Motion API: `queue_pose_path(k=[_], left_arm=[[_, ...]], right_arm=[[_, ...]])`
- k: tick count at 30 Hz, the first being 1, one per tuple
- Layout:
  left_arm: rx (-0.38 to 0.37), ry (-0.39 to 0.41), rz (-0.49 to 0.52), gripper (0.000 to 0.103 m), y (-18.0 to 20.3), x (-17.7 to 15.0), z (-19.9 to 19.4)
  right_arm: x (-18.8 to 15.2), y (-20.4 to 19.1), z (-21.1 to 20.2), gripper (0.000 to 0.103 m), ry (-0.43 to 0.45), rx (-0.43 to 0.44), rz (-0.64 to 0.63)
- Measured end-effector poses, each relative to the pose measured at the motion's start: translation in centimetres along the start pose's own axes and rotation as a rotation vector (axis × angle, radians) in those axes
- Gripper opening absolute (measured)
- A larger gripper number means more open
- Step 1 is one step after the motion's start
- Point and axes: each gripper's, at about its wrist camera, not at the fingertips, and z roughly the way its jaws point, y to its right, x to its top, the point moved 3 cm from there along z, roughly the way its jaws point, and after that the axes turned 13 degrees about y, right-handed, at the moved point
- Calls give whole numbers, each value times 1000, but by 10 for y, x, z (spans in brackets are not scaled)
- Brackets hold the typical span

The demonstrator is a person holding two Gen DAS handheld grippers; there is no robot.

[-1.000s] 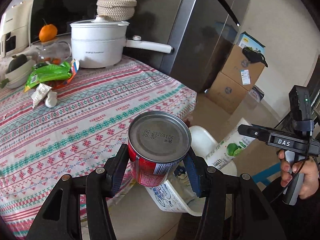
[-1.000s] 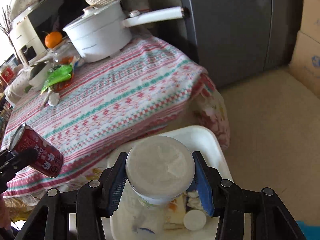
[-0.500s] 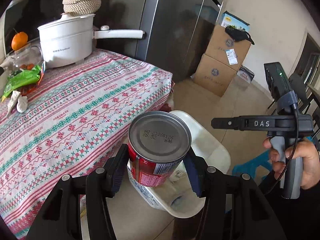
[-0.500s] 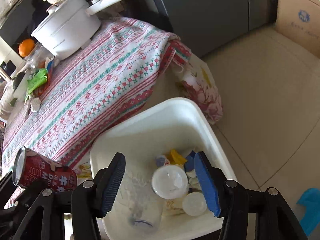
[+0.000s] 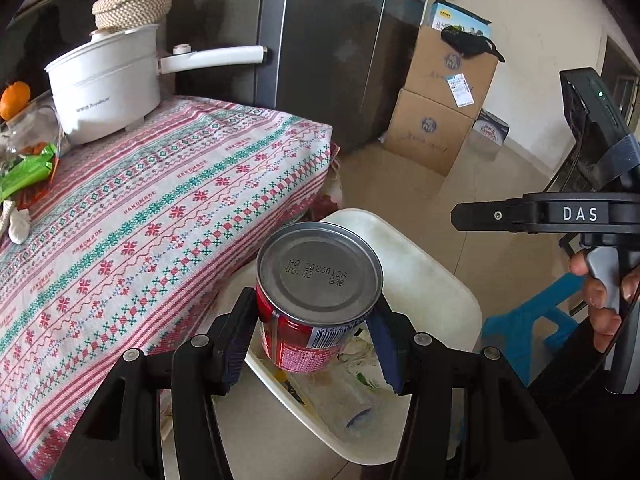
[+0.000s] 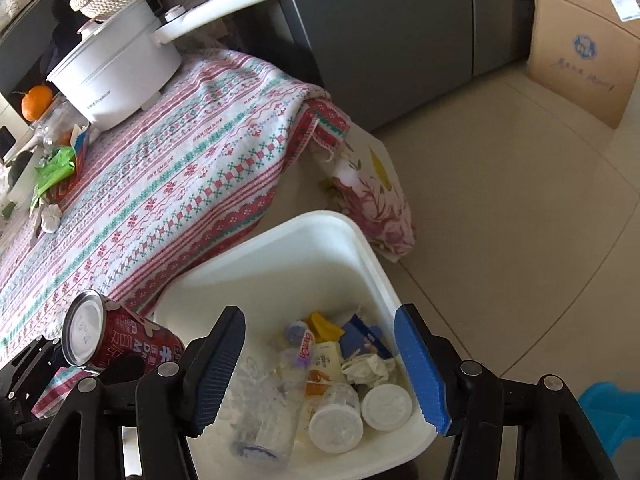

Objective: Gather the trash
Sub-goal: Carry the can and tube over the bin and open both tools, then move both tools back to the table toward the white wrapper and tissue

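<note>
Clamping a red can (image 5: 316,300) above the white bin's (image 6: 280,248) rim, the left gripper (image 5: 312,336) grips firmly; the right gripper (image 6: 320,364) gapes empty over bottles (image 6: 276,400) and wrappers (image 6: 360,344) inside.

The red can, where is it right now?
The red can is clamped in the left tool, held over the near edge of the white bin, just beside the table's striped cloth.
</note>
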Motion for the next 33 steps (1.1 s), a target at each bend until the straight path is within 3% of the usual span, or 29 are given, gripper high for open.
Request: queue_pose_path(k=[6, 9, 11, 24, 33], left_arm=[[-13, -13, 40, 59, 10, -1, 10], [23, -23, 65, 74, 12, -1, 9], [32, -17, 65, 77, 10, 0, 6], [103, -18, -16, 78, -32, -3, -33], [189, -33, -170, 80, -96, -16, -74]], right_arm=[[1, 4, -1, 68, 4, -7, 8], [1, 6, -2, 69, 9, -10, 18], [2, 6, -3, 70, 11, -10, 20], [-1, -3, -1, 71, 8, -20, -14], [0, -35, 3, 79, 6, -37, -118]])
